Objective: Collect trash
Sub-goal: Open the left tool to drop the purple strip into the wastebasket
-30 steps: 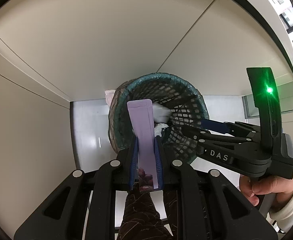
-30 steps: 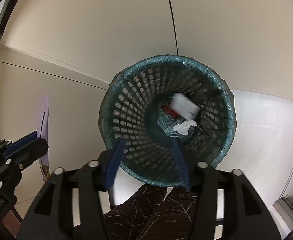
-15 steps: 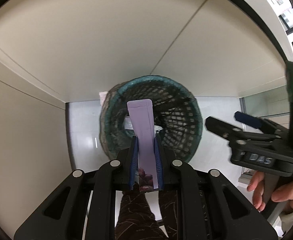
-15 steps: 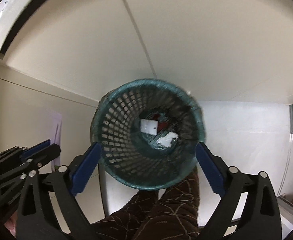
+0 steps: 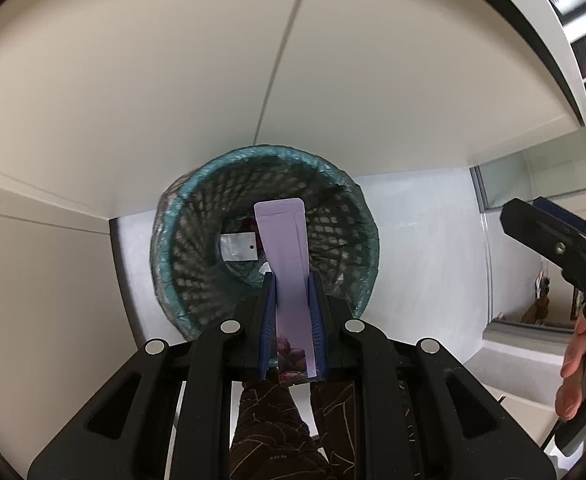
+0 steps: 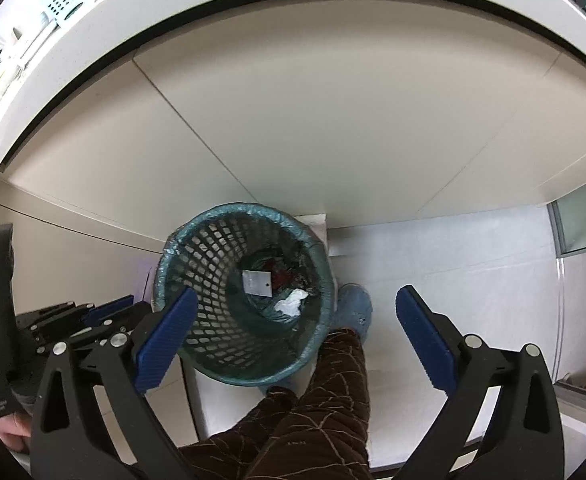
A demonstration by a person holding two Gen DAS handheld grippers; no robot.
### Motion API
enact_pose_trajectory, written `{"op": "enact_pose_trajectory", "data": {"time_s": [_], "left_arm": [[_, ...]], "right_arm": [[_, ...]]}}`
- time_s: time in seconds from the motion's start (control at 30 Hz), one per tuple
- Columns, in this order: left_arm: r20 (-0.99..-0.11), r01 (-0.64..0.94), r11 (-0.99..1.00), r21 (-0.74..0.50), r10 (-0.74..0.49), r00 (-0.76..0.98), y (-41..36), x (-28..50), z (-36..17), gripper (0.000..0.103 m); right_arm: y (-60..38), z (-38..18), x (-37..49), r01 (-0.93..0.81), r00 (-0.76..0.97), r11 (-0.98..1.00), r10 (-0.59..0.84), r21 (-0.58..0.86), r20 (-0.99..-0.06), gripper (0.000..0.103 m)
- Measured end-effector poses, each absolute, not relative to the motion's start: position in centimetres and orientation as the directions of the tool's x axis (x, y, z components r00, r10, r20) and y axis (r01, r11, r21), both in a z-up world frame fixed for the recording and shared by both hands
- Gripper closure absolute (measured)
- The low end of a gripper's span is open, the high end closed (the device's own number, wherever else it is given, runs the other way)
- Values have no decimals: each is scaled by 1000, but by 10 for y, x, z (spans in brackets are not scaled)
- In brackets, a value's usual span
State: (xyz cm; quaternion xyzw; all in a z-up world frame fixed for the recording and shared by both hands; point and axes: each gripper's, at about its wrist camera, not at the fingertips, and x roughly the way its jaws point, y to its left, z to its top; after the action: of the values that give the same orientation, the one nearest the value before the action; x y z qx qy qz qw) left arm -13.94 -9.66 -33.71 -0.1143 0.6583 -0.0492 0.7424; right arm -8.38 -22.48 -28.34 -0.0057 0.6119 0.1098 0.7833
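Note:
A teal mesh waste basket (image 5: 197,216) with a liner stands on the white floor below a beige cabinet. My left gripper (image 5: 291,284) is shut on a flat lilac packet (image 5: 287,256) and holds it right above the basket's mouth. Inside the basket lie a silver-white packet (image 5: 239,246) and crumpled white paper (image 6: 291,302). My right gripper (image 6: 293,312) is open and empty, raised above the basket (image 6: 197,280) and back from it. It also shows at the right edge of the left wrist view (image 5: 549,236).
Beige cabinet fronts (image 6: 333,120) rise behind the basket under a white countertop edge (image 6: 253,4). The person's legs in brown trousers (image 6: 317,408) and a blue shoe (image 6: 353,304) stand beside the basket. A glass panel (image 5: 533,176) is at the right.
My right gripper has opened wide and pulled up and away from the basket. My left gripper has moved the lilac packet over the basket's middle.

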Motion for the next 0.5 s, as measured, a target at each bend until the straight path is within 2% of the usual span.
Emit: {"op": "enact_pose_trajectory", "data": {"time_s": [0.27,0.33,0.5], "left_arm": [[-971,-69,972,-223,-216,101,-107,-132,-345,82],[-974,-72,975,-212,-205,95,-107,-131,-348,78],[-974,-93,972,-214,-205,99,-107,-128,-350,62]], "right_arm": [[-241,-271,-81,-176,233,975,175,136,-957,8],[-239,-267,-81,-184,232,973,182,140,-956,8],[-237,-264,-79,-201,231,971,177,131,-957,8]]}}
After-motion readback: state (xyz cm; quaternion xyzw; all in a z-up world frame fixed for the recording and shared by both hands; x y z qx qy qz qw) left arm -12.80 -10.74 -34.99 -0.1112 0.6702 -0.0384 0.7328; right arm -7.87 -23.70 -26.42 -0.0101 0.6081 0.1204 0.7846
